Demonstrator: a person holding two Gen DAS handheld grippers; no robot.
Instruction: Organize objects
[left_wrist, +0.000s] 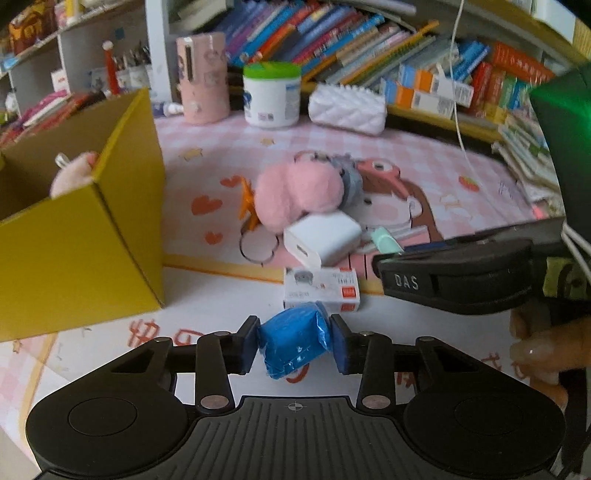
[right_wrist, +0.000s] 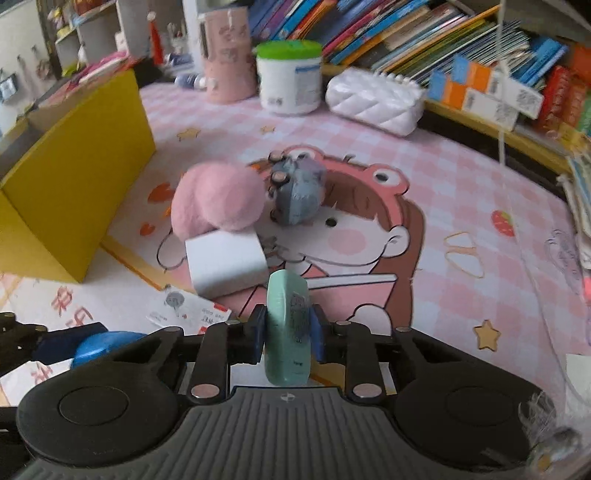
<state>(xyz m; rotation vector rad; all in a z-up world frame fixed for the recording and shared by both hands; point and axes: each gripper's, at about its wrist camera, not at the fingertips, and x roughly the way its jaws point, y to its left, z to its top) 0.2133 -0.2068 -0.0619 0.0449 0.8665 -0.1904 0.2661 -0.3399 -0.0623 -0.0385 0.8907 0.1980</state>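
Crinkly blue plastic roll (left_wrist: 293, 338) pinched; smooth mint oblong case (right_wrist: 287, 328) clamped.

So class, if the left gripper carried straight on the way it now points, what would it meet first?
Probably the small white printed box, lying just beyond the blue packet in the left gripper; depth is hard to judge here.

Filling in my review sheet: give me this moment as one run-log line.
left gripper: shut on blue roll | right gripper: shut on mint case | yellow box: open, pink toy inside | charger, plush: on mat
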